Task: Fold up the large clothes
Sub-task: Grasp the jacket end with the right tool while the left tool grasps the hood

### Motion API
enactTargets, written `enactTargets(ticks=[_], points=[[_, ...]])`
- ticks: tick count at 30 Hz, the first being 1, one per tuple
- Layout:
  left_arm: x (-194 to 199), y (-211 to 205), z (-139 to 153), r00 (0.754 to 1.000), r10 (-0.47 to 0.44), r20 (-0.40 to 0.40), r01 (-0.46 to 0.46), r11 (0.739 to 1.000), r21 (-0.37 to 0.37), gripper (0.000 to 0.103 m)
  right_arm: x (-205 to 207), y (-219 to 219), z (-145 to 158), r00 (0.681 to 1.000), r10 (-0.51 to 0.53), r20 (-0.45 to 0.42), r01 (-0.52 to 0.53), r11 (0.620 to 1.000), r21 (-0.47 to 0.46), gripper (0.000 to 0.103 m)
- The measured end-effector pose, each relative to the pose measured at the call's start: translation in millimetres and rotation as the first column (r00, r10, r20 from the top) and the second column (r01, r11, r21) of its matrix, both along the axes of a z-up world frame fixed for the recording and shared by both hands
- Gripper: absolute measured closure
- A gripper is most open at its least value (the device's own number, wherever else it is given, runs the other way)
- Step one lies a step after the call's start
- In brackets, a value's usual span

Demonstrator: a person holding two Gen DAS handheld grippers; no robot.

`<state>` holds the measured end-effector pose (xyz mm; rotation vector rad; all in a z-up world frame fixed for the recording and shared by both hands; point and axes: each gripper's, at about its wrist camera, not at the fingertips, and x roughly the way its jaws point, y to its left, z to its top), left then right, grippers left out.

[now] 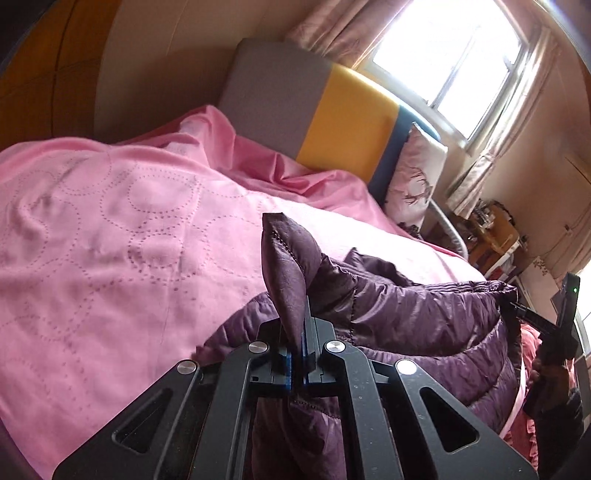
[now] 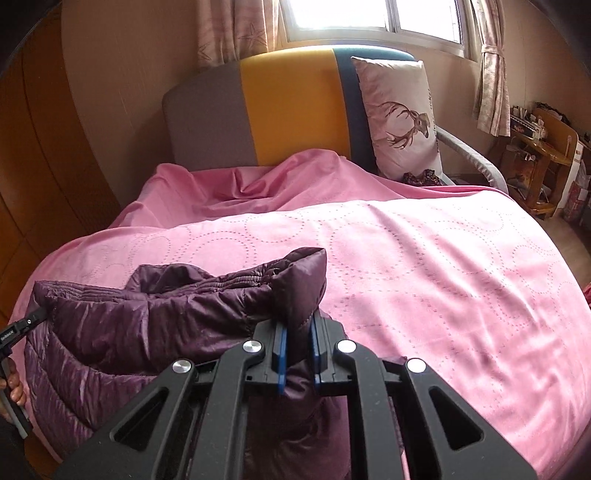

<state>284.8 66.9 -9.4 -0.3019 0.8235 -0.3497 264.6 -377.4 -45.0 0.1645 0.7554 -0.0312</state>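
We clamp the left claw (image 1: 295, 354) and right claw (image 2: 297, 350) on the purple jacket's (image 2: 166, 317) edge, stretching it between them above the bed (image 2: 443, 266) for folding.

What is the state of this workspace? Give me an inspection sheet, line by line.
Surface: bed under a pink bedspread, wrinkled near the headboard.
Job's things: purple quilted jacket, bunched and held up along one edge at the near side of the bed.
Clutter: deer-print pillow propped against the headboard.
Grippers: left gripper shut on a jacket corner; right gripper shut on the other end of the same edge.
Cables: nothing seen.
Surroundings: bright window with curtains, crowded wooden furniture beside the bed.
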Motion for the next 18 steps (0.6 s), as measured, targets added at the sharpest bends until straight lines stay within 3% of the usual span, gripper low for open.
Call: enactTargets(ticks=[7,11,15,18], points=[[41,-12,-66,0.988,0.023,-0.155,-0.011,0.997,0.075,0.101,38,-2,-66,0.988,-0.028,-0.151,0.026,1.000,-0.014,0.091],[41,-18,-83,0.986,0.026,-0.167,-0.013,0.997,0.076,0.100,45,-4,-91,0.985,-0.038,-0.167,0.038,0.999,-0.002,0.088],[36,-25,-84,0.989,0.027,-0.148,-0.007,0.991,0.136,0.098,47,-4,-95,0.983,-0.046,-0.175,0.044,0.999,-0.013,0.087],[34,-25,-78,0.986,0.043,-0.159,-0.017,0.986,0.163,0.095,38,-10,-82,0.983,-0.043,-0.179,0.044,0.999,0.003,0.076]])
